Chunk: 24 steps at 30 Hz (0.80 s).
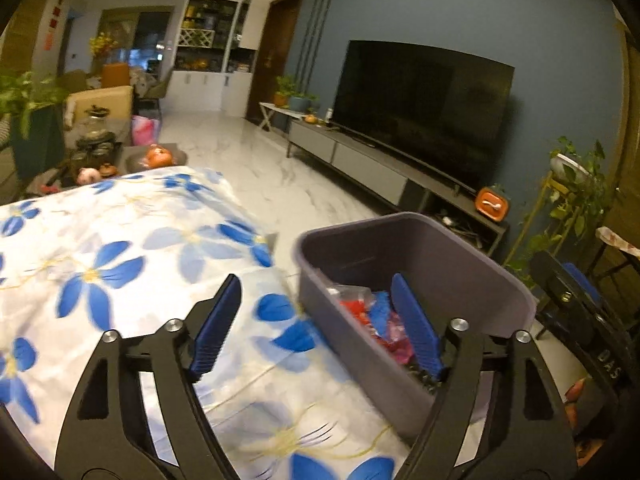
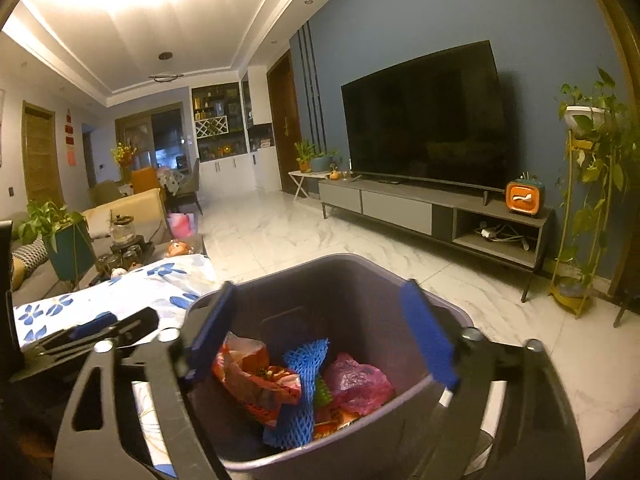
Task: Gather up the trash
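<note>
A grey plastic bin point(image 1: 472, 264) stands at the right edge of a table under a white cloth with blue flowers point(image 1: 120, 248). My left gripper point(image 1: 316, 320) is open over the table's edge; its right finger reaches over the bin's near rim and nothing is between the pads. Seen from the right wrist, the same bin point(image 2: 360, 280) holds an orange snack wrapper point(image 2: 256, 380), a blue foam net point(image 2: 304, 380) and a pink plastic bag point(image 2: 356, 380). My right gripper point(image 2: 320, 328) hangs open above the bin's mouth, empty. The left gripper point(image 2: 104, 328) shows at the left of that view.
A large dark TV point(image 2: 424, 120) sits on a low grey console point(image 2: 436, 208) across a white marble floor. An orange clock point(image 2: 524, 198) stands on the console, and a plant stand point(image 2: 588, 200) is at the right. Jars, fruit and a potted plant point(image 1: 32, 100) crowd the table's far end.
</note>
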Tool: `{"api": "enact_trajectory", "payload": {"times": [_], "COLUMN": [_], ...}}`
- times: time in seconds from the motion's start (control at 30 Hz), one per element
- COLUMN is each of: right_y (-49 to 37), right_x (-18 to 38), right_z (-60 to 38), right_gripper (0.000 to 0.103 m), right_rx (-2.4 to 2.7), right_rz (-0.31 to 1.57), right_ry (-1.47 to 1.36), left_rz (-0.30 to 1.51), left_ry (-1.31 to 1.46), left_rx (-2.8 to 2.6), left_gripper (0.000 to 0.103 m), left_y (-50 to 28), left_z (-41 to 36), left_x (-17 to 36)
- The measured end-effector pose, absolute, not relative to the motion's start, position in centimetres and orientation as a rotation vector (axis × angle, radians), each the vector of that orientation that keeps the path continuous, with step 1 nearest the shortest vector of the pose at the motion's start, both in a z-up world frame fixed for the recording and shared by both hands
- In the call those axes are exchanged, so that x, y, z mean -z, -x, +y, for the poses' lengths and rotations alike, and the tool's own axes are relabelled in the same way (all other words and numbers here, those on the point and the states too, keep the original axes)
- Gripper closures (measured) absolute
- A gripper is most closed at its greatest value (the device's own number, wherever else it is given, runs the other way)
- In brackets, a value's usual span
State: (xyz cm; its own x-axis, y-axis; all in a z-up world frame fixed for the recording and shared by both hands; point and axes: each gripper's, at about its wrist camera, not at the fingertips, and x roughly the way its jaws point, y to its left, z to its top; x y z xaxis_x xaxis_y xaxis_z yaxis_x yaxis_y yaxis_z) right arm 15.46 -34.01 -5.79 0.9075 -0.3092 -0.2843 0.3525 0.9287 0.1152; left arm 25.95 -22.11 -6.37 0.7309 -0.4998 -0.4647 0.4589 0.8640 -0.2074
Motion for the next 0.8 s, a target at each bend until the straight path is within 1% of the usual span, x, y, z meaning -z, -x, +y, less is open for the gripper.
{"api": "enact_trajectory", "payload": {"times": [0.03, 0.07, 0.1, 0.27, 0.63, 0.8], "right_y": [-15.2, -15.1, -14.9, -13.8, -9.8, -7.0], "right_x": [5.7, 5.7, 5.7, 5.6, 4.9, 4.2], "right_z": [-33.6, -33.3, -33.0, -30.7, -24.5, -22.2], "right_gripper": [0.013, 0.008, 0.006, 0.006, 0.006, 0.006], "right_rx": [0.343, 0.345, 0.350, 0.328, 0.235, 0.233], "right_rz": [0.273, 0.281, 0.288, 0.320, 0.358, 0.319], "right_ry": [-0.160, -0.156, -0.154, -0.133, -0.086, -0.059], "left_rz": [0.526, 0.517, 0.510, 0.467, 0.425, 0.423], "left_ry": [0.072, 0.063, 0.054, -0.003, 0.000, 0.034], "left_rx": [0.503, 0.478, 0.465, 0.357, 0.228, 0.190], "left_gripper": [0.019, 0.017, 0.015, 0.006, 0.006, 0.006], "left_y": [-25.5, -25.1, -24.7, -22.0, -15.5, -12.6], "left_z": [-21.5, -20.9, -20.4, -17.5, -11.0, -8.0], "left_x": [6.2, 6.1, 5.9, 5.0, 3.2, 2.8]}}
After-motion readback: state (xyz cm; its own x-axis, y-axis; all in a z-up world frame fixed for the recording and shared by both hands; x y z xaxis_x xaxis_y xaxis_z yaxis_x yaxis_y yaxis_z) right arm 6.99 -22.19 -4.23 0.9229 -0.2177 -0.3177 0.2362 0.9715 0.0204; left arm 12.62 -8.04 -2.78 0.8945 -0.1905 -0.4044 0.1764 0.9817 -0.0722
